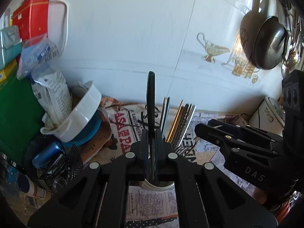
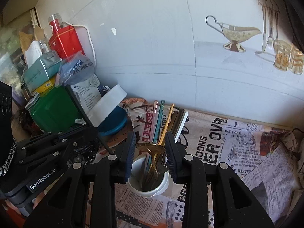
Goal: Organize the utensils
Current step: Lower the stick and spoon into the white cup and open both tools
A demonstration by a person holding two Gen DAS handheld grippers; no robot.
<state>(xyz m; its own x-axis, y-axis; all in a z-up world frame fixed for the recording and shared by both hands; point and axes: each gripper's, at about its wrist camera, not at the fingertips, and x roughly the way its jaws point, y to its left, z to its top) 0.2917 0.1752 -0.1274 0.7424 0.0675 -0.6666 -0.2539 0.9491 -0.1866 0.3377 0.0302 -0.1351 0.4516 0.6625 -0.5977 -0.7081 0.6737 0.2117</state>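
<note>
- Left wrist view: my left gripper is clenched on a flat, dark, slim-handled utensil that stands upright between the pads and rises well above them.
- Directly below those jaws I see the rim of the white ceramic utensil cup; the utensil's lower end seems to reach toward its mouth, though the fingers hide whether it is inside.
- Beyond the fingers, slightly to their right, a bundle of coloured chopsticks and handles leans out of the cup. The right gripper sits off to that side, apart from mine.
- To do this well, I judge I should keep the utensil vertical, lower it straight down, and loosen the pads only once it bottoms out.
- Right wrist view: my right gripper is partly spread and grasps nothing; the cup lies between and just under its fingers.
- A gold-toned spoon bowl sits between the pads without clearly touching either, as far as I can tell.
- I would hold this hand steady to avoid tipping the cup on the newspaper-print cloth.
</note>
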